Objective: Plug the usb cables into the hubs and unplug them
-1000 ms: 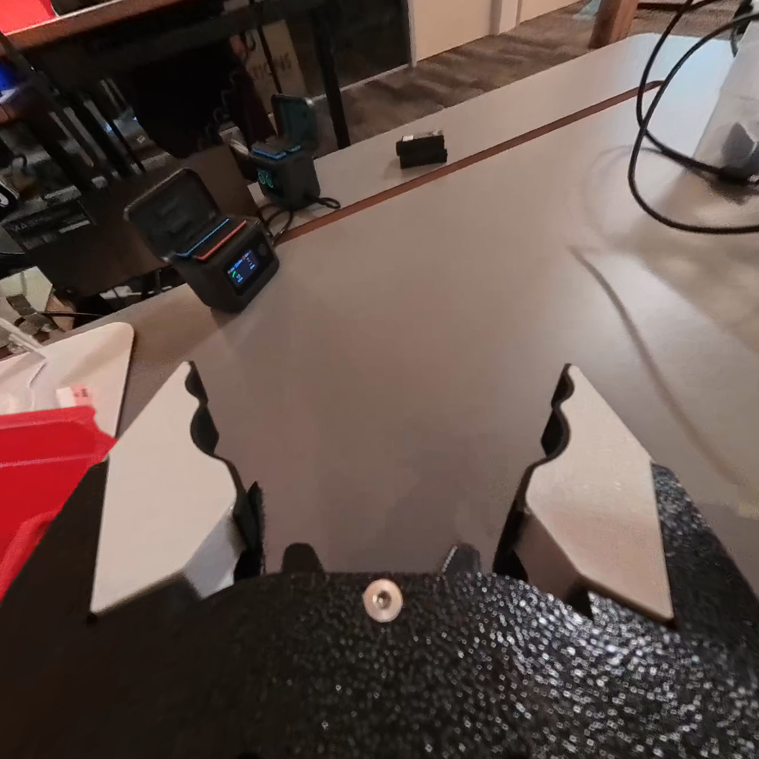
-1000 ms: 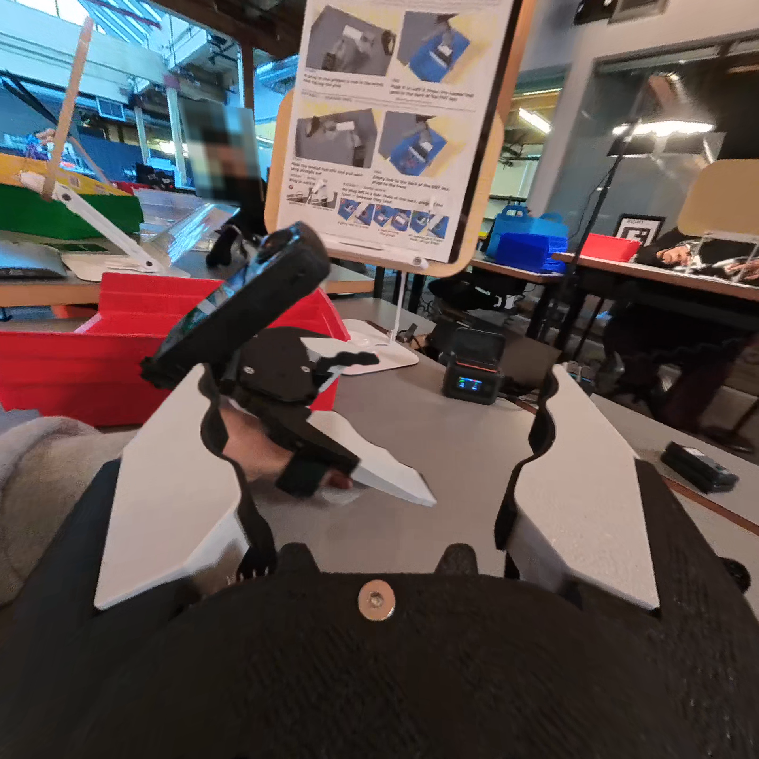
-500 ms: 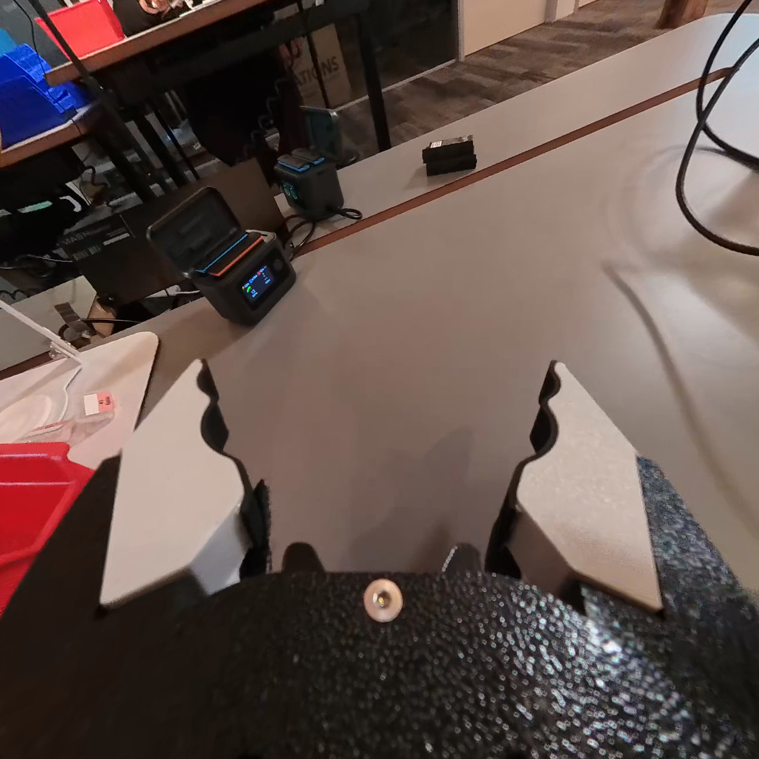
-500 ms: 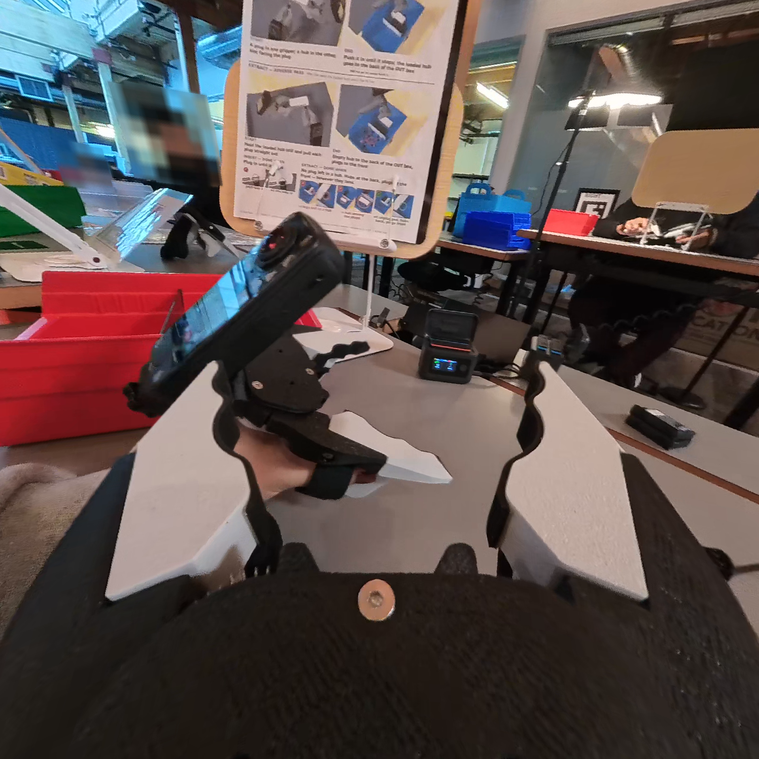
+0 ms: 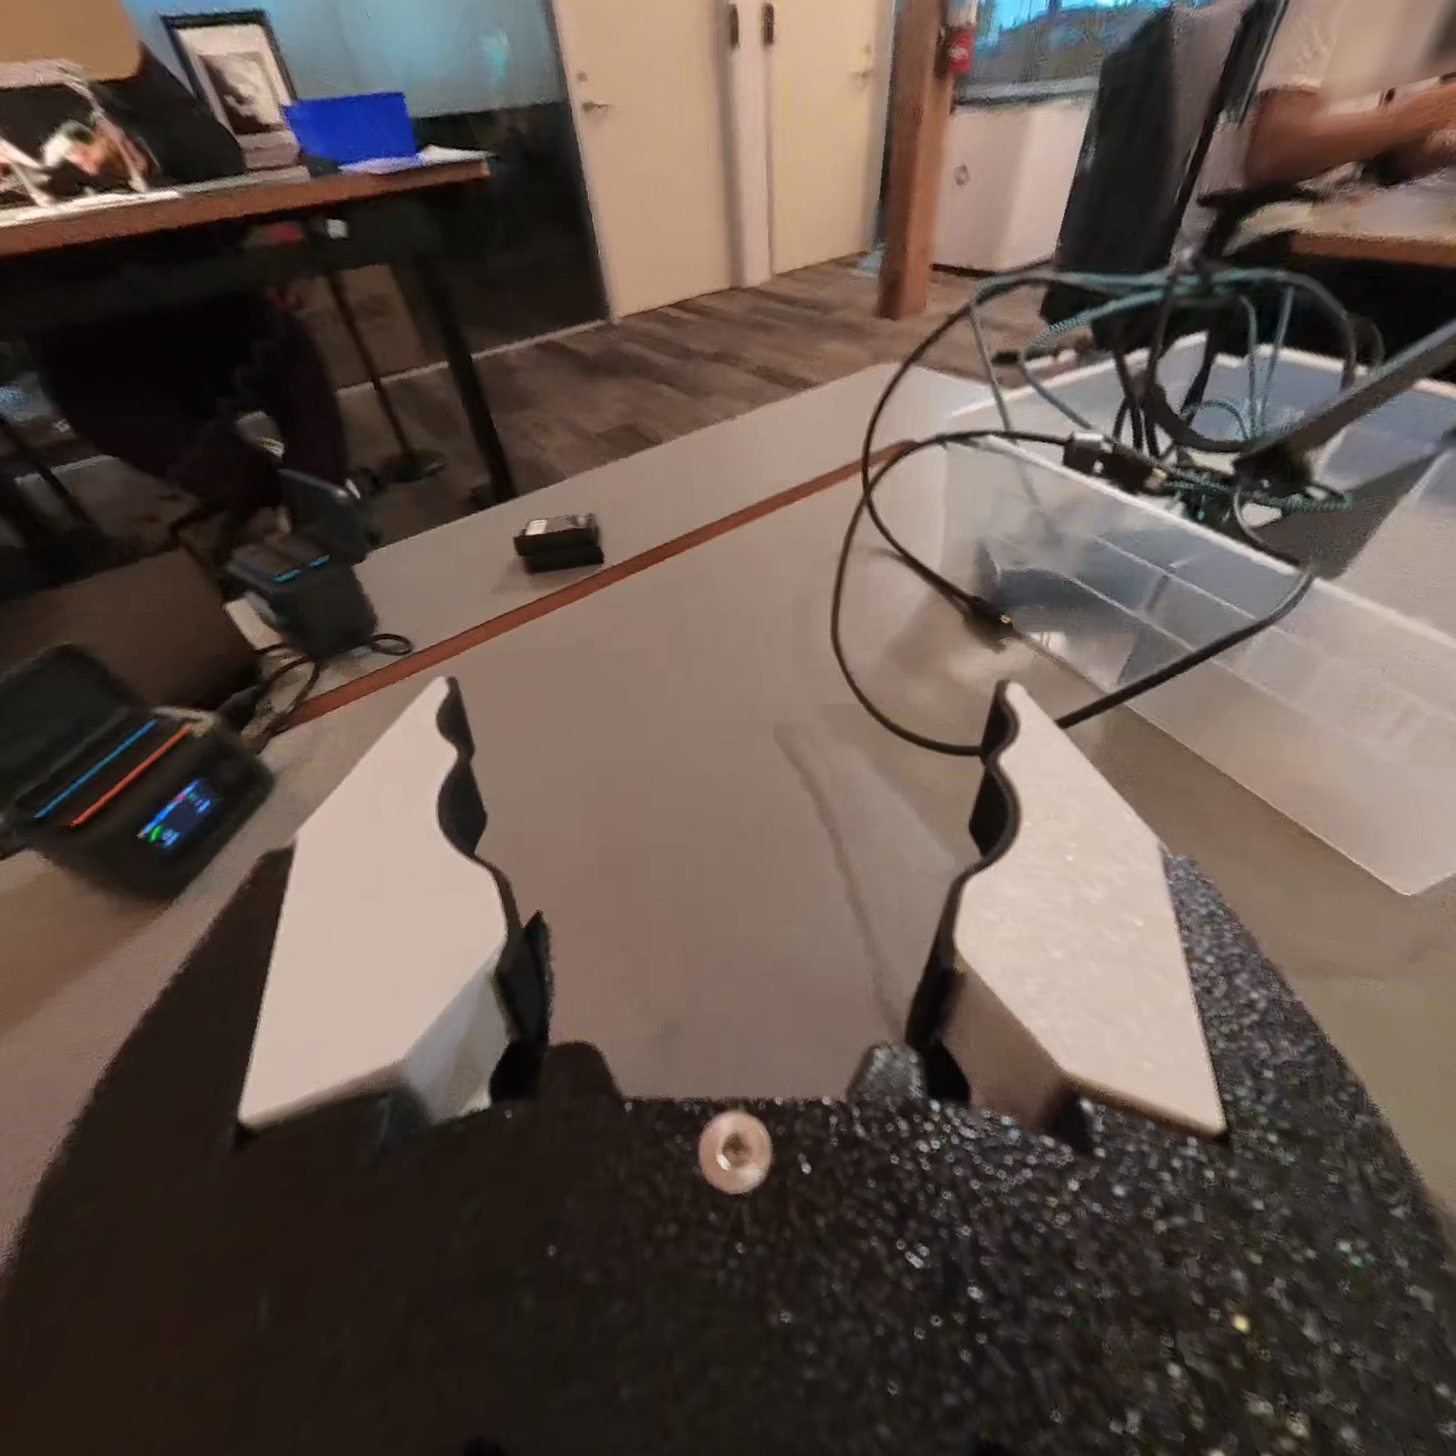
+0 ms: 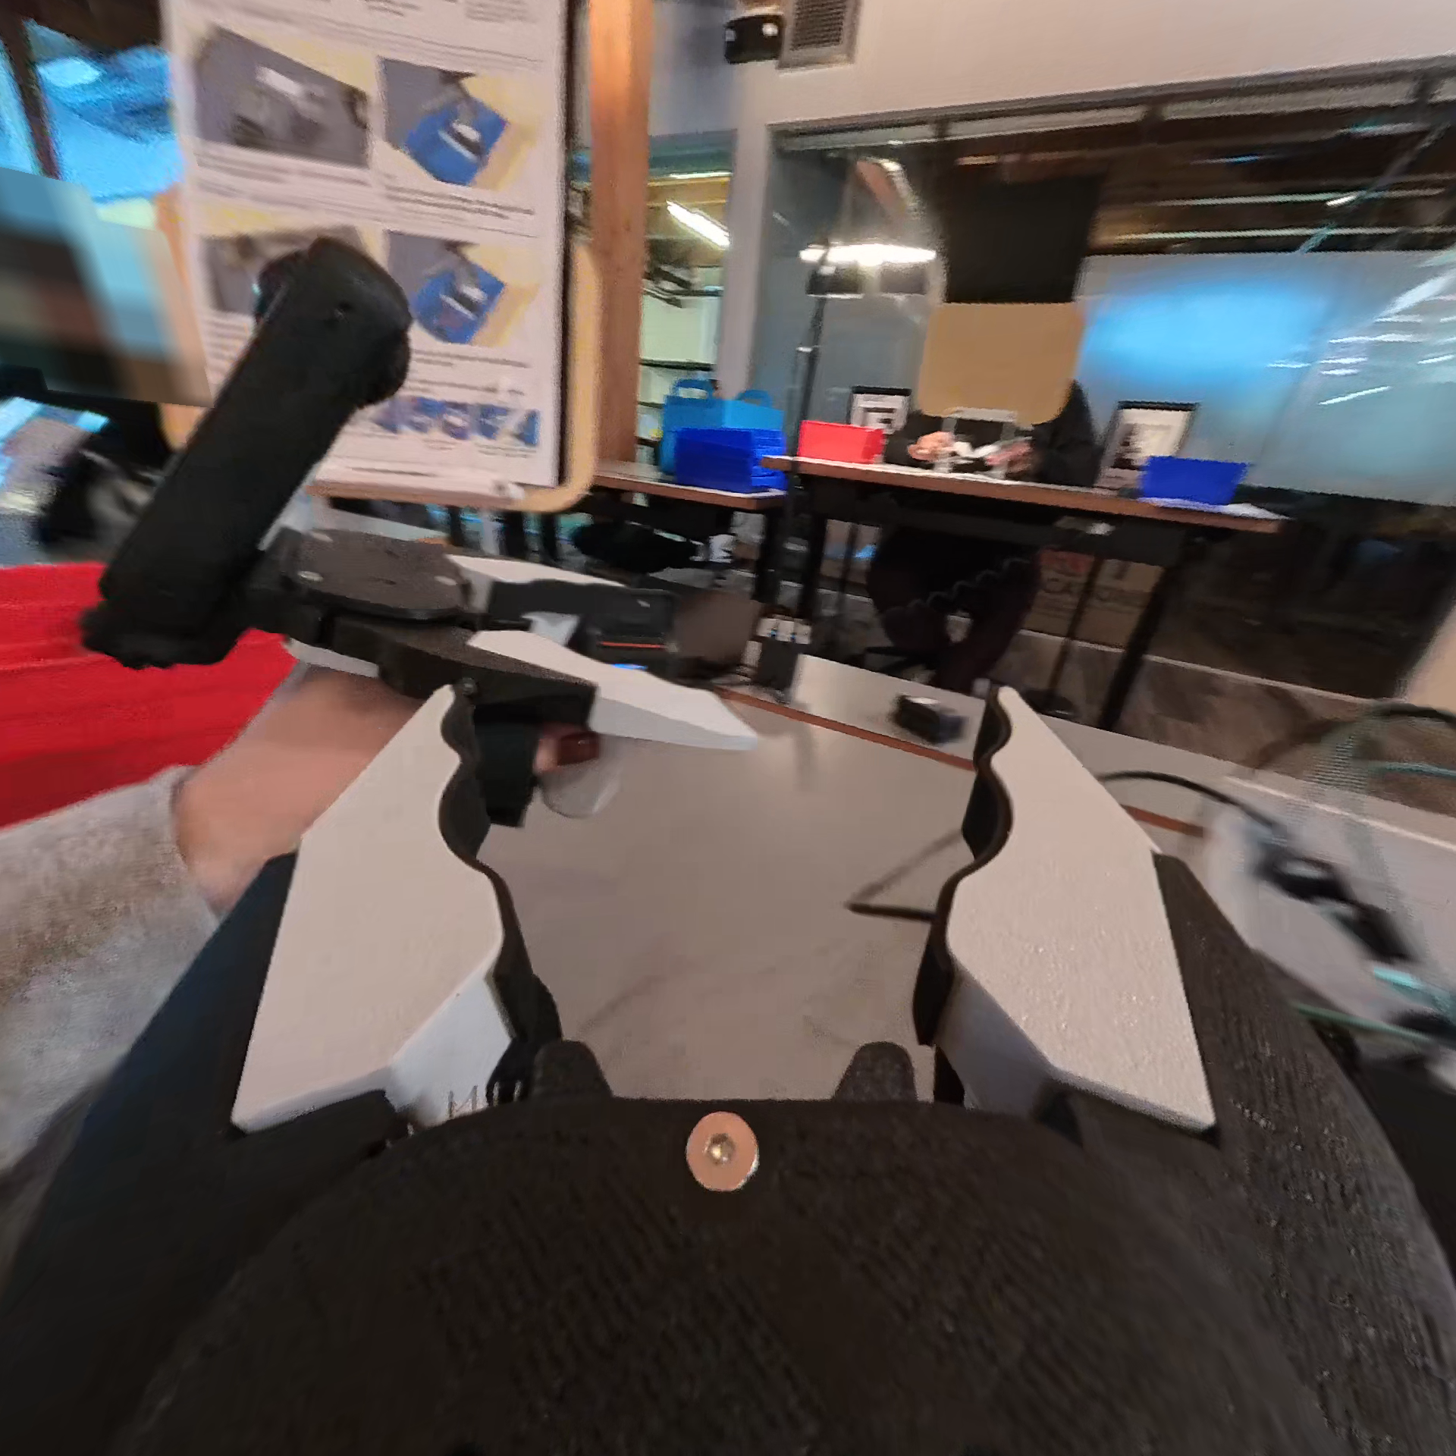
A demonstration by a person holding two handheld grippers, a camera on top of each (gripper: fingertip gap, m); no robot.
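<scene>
My left gripper (image 5: 729, 693) is open and empty, held above the bare grey table (image 5: 709, 827). A clear plastic bin (image 5: 1182, 670) at the right holds a tangle of black and green cables (image 5: 1166, 410). One black cable (image 5: 847, 567) loops out of the bin onto the table, its plug end (image 5: 985, 611) by the bin wall, just beyond my right fingertip. My right gripper (image 6: 723, 701) is open and empty. The right wrist view shows the left gripper (image 6: 709, 666) in a hand at the left, and the bin (image 6: 1339, 906), blurred, at the right. I cannot make out a hub.
A red bin (image 6: 118, 709) and an instruction sheet on a stand (image 6: 378, 236) are at the left. Two dark charger cases (image 5: 157, 796) (image 5: 315, 591) and a small black block (image 5: 559, 540) sit near the table's far left. A person sits at a table behind (image 6: 1001, 457).
Both views have swung to the right, bringing the clear bin and its cables into view. The left gripper has levelled out. Both grippers stay open.
</scene>
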